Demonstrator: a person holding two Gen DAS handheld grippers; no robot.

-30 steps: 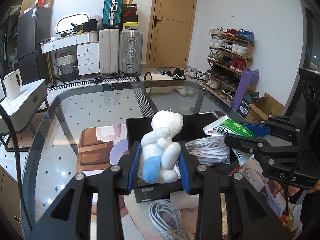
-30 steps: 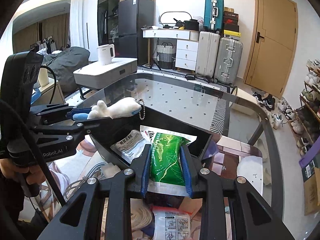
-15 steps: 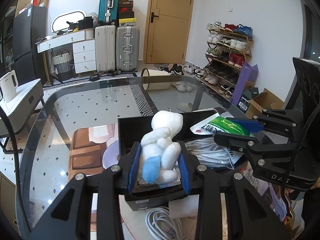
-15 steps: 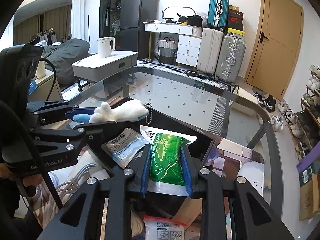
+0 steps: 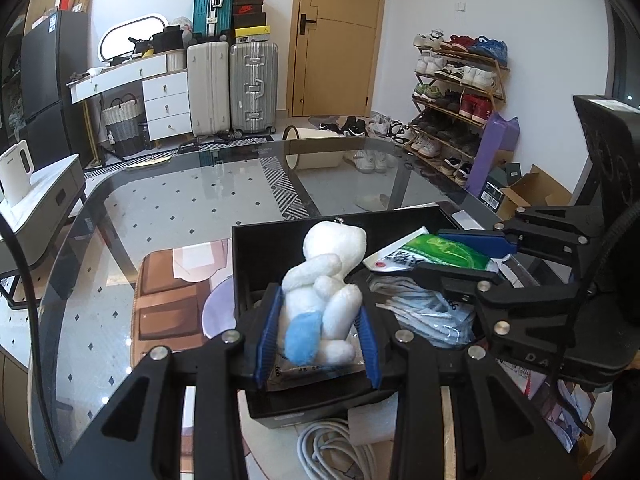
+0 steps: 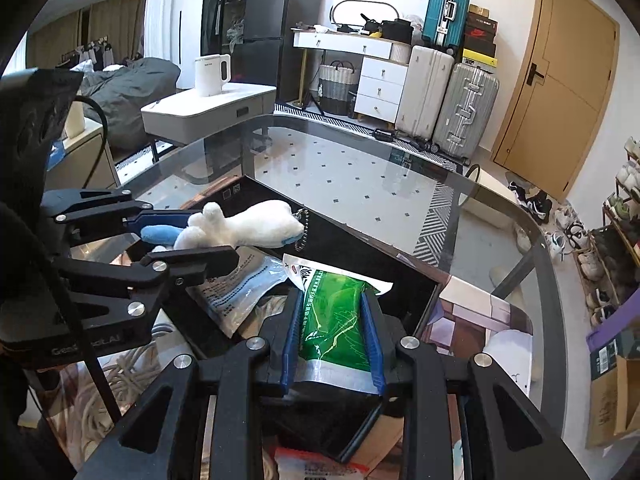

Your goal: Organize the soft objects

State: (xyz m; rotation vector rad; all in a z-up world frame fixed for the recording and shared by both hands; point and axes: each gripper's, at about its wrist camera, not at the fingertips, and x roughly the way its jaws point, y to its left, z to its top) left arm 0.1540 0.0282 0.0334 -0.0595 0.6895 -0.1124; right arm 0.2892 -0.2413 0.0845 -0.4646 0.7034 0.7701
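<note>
My left gripper (image 5: 318,312) is shut on a white plush toy (image 5: 324,284) with a blue tail, held over the near left part of an open black box (image 5: 276,240). The toy also shows in the right wrist view (image 6: 244,226), with a small chain at its head. My right gripper (image 6: 332,316) is shut on a green and white soft packet (image 6: 332,312), held over the same box (image 6: 360,240). The packet shows in the left wrist view (image 5: 436,250) at the box's right side.
The box stands on a glass table (image 5: 180,208) and holds clear bags of masks (image 5: 424,308), (image 6: 240,284). White cable coils (image 5: 340,452) and a foam block (image 5: 372,420) lie in front of it. More packets (image 6: 320,468) lie below my right gripper.
Both grippers have moved a little lower and closer over the black box, each still holding its object. The box fills more of both views.
</note>
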